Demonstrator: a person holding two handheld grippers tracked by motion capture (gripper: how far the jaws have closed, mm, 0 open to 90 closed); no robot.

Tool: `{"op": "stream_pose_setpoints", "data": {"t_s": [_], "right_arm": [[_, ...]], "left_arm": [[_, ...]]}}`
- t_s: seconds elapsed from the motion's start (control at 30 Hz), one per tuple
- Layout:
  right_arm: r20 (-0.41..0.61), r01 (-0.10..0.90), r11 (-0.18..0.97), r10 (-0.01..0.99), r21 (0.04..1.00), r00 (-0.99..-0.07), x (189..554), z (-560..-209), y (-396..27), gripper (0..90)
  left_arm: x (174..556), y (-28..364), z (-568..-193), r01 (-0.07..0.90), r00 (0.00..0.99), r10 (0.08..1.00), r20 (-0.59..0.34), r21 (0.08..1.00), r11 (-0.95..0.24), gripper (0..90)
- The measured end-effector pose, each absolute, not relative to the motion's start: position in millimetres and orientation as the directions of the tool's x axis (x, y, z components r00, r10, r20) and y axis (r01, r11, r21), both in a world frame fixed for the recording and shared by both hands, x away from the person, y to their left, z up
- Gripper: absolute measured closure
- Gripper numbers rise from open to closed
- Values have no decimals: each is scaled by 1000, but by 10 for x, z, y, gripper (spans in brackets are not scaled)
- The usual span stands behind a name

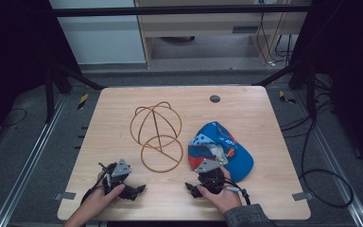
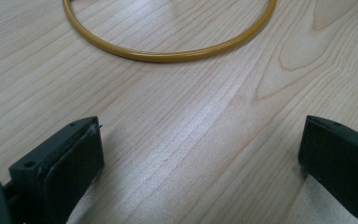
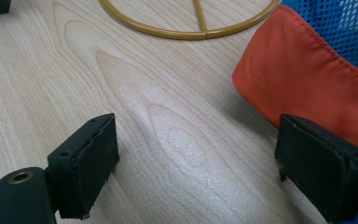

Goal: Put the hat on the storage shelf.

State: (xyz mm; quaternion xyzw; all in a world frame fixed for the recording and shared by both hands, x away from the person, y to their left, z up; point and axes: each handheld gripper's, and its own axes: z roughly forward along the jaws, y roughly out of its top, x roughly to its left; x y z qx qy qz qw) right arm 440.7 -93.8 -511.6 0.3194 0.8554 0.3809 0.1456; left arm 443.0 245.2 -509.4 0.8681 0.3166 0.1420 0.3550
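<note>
Black grippers (image 1: 123,182); grey triangular plates; grey sleeve (image 1: 246,217).

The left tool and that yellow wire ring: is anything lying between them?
No. In the left gripper view, bare wooden table runs from the open left tool up to the yellow wire ring. The high view shows the same gap.

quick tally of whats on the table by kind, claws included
wire hat frame: 1
cap: 1
claws: 2, the left claw and the right claw, both open with nothing between the jaws
total: 4
</note>
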Motion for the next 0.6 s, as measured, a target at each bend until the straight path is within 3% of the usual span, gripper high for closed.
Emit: {"op": "stream_pose_setpoints", "data": {"t_s": [0.6], "right_arm": [[-4, 438, 502, 661, 746, -751, 4403, -5118, -937, 134]], "left_arm": [[4430, 2449, -5095, 449, 758, 652, 20, 708, -544, 0]]}}
